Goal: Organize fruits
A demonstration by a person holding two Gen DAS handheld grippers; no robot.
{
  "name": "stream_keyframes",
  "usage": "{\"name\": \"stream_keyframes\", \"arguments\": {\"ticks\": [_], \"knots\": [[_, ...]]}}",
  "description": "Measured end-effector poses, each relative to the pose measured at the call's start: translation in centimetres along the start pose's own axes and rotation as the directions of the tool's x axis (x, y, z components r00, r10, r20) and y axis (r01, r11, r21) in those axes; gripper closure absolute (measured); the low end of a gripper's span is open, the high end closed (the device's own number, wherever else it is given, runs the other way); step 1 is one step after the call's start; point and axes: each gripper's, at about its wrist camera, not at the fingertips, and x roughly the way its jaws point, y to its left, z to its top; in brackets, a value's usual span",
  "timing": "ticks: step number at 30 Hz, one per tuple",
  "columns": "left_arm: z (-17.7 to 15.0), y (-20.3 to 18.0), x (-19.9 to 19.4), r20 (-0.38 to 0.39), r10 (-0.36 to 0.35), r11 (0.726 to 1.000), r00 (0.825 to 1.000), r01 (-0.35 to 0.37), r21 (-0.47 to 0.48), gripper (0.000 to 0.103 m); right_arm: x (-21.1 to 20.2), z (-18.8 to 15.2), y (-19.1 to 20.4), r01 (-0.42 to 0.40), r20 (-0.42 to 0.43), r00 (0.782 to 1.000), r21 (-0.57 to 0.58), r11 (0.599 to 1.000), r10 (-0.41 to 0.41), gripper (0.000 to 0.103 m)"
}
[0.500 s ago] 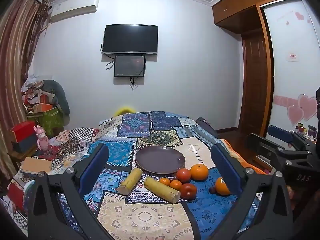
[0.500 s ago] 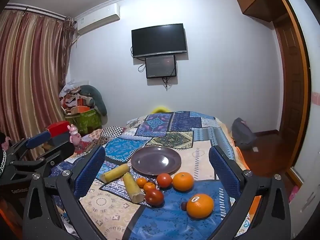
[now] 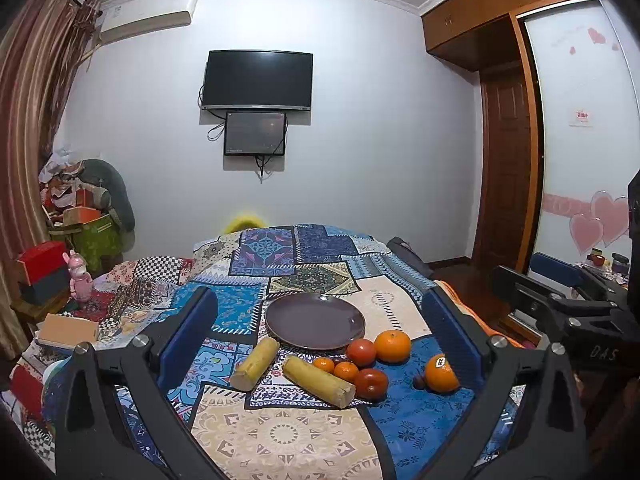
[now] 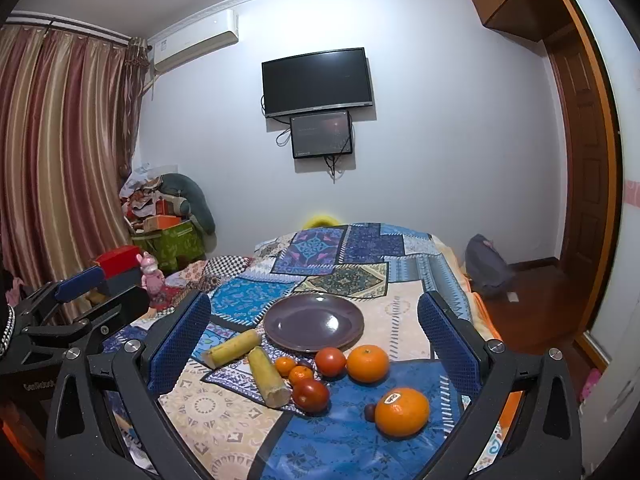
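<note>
An empty dark purple plate (image 3: 315, 321) (image 4: 314, 323) lies on the patchwork bedspread. In front of it lie two yellow cane pieces (image 3: 318, 375) (image 4: 269, 377), two small tangerines (image 3: 346, 371), two red tomatoes (image 3: 361, 352) (image 4: 311, 395), an orange (image 3: 393, 345) (image 4: 367, 363), and a stickered orange (image 3: 441, 373) (image 4: 401, 411) beside a small dark fruit (image 4: 369, 411). My left gripper (image 3: 320, 336) is open and empty, held above the near bed edge. My right gripper (image 4: 314, 336) is open and empty, likewise short of the fruit.
The right gripper shows at the right of the left wrist view (image 3: 568, 304); the left gripper shows at the left of the right wrist view (image 4: 72, 312). Boxes and a pink toy (image 3: 80, 276) stand left of the bed. A wardrobe (image 3: 508, 160) and wooden floor are right.
</note>
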Motion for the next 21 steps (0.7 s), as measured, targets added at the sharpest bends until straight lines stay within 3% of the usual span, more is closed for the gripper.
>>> {"name": "stream_keyframes", "arguments": {"ticks": [21], "knots": [[0.18, 0.1, -0.21, 0.012, -0.005, 1.0, 1.0, 0.005, -0.007, 0.0, -0.38, -0.29, 0.44, 0.002, 0.016, 1.0, -0.013, 1.0, -0.002, 0.0]]}}
